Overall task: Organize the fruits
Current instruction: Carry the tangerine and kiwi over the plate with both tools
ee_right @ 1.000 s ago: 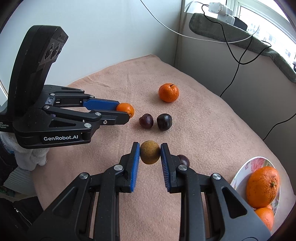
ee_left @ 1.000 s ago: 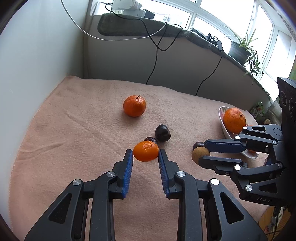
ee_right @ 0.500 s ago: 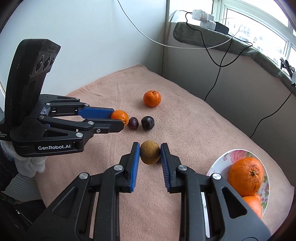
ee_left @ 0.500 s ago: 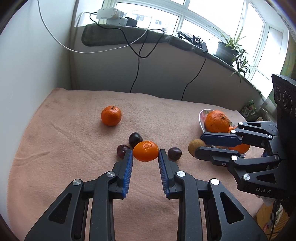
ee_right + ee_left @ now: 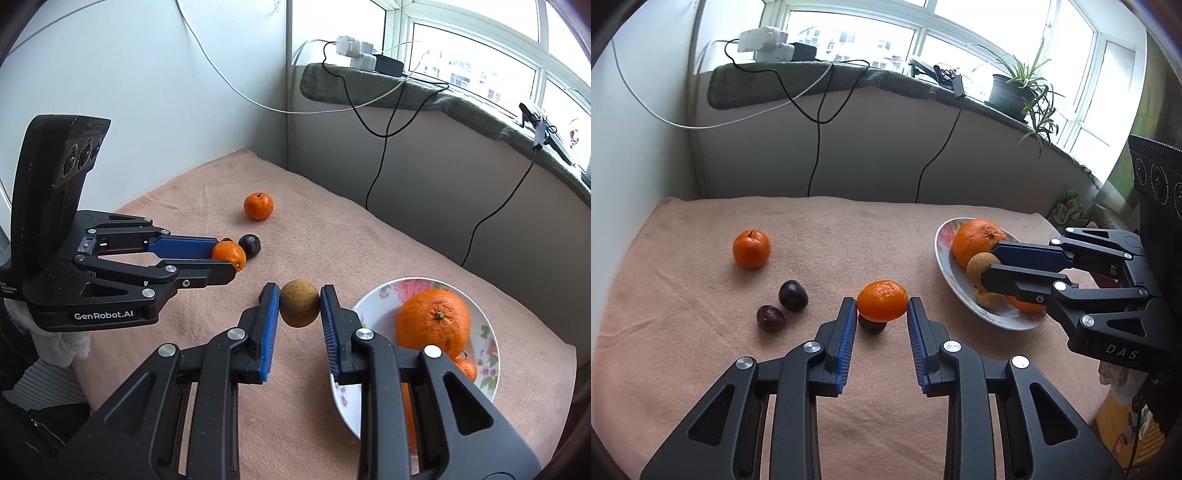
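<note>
right gripper (image 5: 300, 308): fingers clamped on brown fruit (image 5: 299, 303), at plate (image 5: 489, 334) rim, plate just to its right, nearer of the two | left gripper (image 5: 882, 312): fingers gripping mandarin (image 5: 882, 300) above blanket (image 5: 849, 236), plate well off to its right | three dark plums, one orange on blanket

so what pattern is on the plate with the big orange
White plate with pink flowers and green leaves around the rim, clearest in the right wrist view.

The plate (image 5: 945, 266) sits at 3 o'clock on the blanket (image 5: 849, 236). A mandarin (image 5: 751, 248) lies at 10 o'clock, two plums (image 5: 783, 304) near it.
</note>
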`<action>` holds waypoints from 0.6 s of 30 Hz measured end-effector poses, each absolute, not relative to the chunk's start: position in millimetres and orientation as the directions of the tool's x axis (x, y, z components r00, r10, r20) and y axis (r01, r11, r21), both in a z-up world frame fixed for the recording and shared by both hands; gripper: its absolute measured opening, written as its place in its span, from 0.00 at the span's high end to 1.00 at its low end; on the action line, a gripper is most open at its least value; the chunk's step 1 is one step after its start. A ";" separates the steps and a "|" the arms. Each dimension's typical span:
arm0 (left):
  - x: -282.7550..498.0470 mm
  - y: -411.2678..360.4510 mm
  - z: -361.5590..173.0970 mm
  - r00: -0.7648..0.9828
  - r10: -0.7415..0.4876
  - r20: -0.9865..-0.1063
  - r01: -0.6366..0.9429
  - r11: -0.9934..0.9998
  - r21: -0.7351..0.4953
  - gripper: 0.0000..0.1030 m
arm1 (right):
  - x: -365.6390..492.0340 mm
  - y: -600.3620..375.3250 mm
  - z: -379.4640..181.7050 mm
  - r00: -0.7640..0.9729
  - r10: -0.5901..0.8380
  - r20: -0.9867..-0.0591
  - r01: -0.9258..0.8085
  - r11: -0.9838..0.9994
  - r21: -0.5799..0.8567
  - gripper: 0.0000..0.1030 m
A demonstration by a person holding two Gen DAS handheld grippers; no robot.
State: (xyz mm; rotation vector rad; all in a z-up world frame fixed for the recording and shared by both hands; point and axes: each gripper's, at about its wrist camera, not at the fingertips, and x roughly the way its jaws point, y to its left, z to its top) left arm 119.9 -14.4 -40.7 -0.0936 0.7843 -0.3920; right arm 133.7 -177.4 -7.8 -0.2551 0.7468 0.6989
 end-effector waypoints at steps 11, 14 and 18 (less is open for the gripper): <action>124.1 -54.0 -40.6 0.608 -0.414 -0.678 0.366 0.903 -0.224 0.74 | 142.3 -228.1 0.2 0.580 0.459 -0.673 -0.593 0.804 0.037 0.77; 124.9 -64.4 -40.8 0.598 -0.423 -0.681 0.380 0.897 -0.224 0.74 | 145.3 -240.4 0.8 0.591 0.450 -0.669 -0.574 0.818 0.043 0.77; 127.1 -76.7 -41.4 0.586 -0.433 -0.685 0.397 0.890 -0.222 0.74 | 148.9 -255.8 1.0 0.607 0.434 -0.666 -0.546 0.836 0.047 0.77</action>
